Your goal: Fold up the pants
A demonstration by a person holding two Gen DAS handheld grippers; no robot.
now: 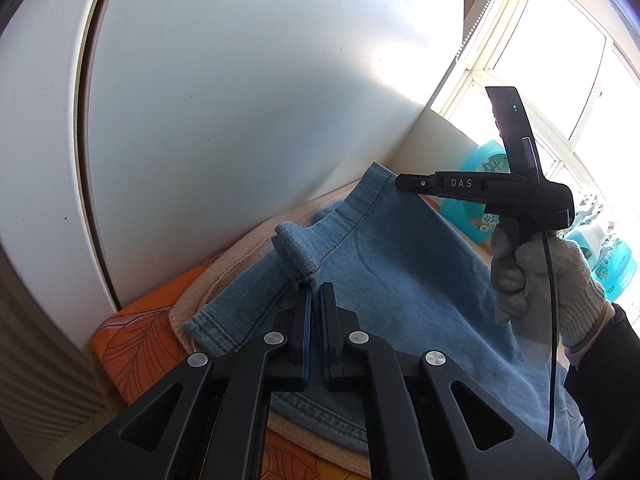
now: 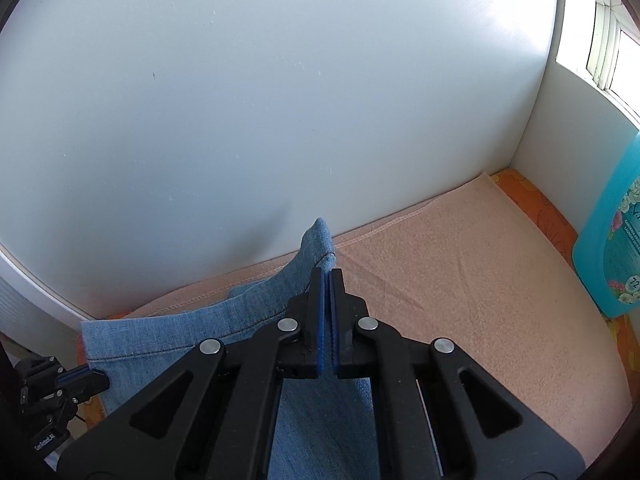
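Light blue denim pants [image 1: 400,272] lie on a peach towel [image 2: 460,280] against a white wall. My left gripper [image 1: 317,290] is shut on a bunched fold of the pants near the waistband. My right gripper [image 2: 330,274] is shut on another edge of the pants [image 2: 240,320] and lifts a corner of cloth up. In the left wrist view the right gripper's body [image 1: 480,190] shows at the right, held by a gloved hand [image 1: 548,280]. In the right wrist view the left gripper [image 2: 76,380] shows at the lower left edge.
An orange leaf-patterned cloth [image 1: 136,344] lies under the towel. A turquoise detergent bottle [image 2: 612,256] stands at the right, by a bright window [image 1: 560,60]. The white wall [image 2: 280,100] rises directly behind the towel.
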